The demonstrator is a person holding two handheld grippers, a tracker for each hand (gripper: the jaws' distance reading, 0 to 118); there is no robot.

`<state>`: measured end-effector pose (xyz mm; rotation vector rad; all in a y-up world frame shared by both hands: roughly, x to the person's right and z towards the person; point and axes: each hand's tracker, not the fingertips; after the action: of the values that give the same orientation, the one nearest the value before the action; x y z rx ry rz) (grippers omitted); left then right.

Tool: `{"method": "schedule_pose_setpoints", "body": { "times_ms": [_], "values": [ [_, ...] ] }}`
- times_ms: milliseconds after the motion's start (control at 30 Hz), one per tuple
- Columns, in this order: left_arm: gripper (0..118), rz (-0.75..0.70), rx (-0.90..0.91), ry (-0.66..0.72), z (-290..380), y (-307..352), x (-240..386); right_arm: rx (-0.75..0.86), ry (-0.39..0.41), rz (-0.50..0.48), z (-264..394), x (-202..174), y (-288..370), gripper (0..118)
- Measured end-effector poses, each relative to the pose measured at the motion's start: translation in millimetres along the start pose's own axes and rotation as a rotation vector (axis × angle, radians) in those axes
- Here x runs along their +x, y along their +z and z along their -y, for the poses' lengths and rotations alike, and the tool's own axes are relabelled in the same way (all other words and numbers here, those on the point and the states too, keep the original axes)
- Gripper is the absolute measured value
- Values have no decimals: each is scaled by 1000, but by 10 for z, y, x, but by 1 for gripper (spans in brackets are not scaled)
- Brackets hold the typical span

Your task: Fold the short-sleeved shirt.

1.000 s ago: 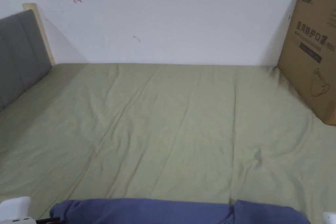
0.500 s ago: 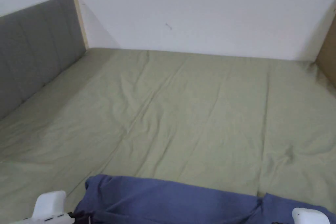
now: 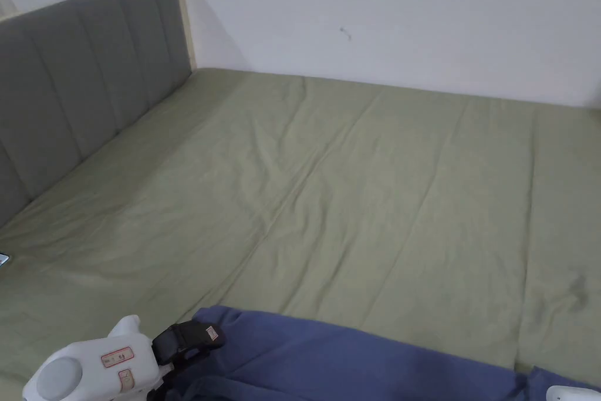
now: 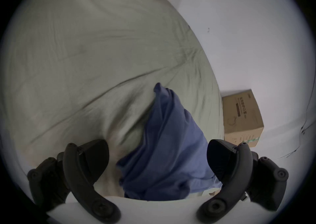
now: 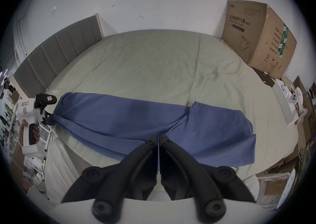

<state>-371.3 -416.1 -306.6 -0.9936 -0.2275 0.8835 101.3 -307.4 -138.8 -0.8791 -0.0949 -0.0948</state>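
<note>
On a green bed (image 3: 364, 185), a blue shirt (image 5: 136, 118) lies stretched along the near edge. At its left end, the left gripper (image 4: 158, 161) is spread wide around bunched cloth. Farther right, the right gripper (image 5: 158, 139) is pressed together over the shirt's edge; whether it pinches cloth is unclear.

A bedroom in a home: a wide bed under a creased pale-green sheet (image 3: 364, 196) sits in the corner of plain white walls (image 3: 411, 9), with a grey padded headboard (image 3: 76, 79) at one end. A large brown cardboard box (image 5: 259, 37) stands on the mattress against the wall.
</note>
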Motion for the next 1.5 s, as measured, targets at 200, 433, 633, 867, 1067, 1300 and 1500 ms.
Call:
{"method": "schedule_pose_setpoints", "body": {
  "times_ms": [200,433,633,867,1067,1300,1500],
  "values": [
    [45,117,60,60,-49,32,-1,-41,-16,-12,-12,-82,-99,2],
    [8,63,-2,86,-52,-133,76,-60,-46,-24,1,-64,-106,2],
    [8,10,32,-166,13,224,720,-71,-110,-23,26,117,-101,2],
    [8,84,-30,-543,621,158,2074,-44,-196,18,97,428,27,2],
    [9,74,-167,-733,1595,-613,2768,-27,-310,44,240,799,107,2],
    [112,135,-372,-665,2126,-1221,2951,-31,-429,78,427,1196,216,2],
    [31,84,-206,-655,1835,-893,2894,-21,-496,77,517,1388,235,2]
  ]
}}
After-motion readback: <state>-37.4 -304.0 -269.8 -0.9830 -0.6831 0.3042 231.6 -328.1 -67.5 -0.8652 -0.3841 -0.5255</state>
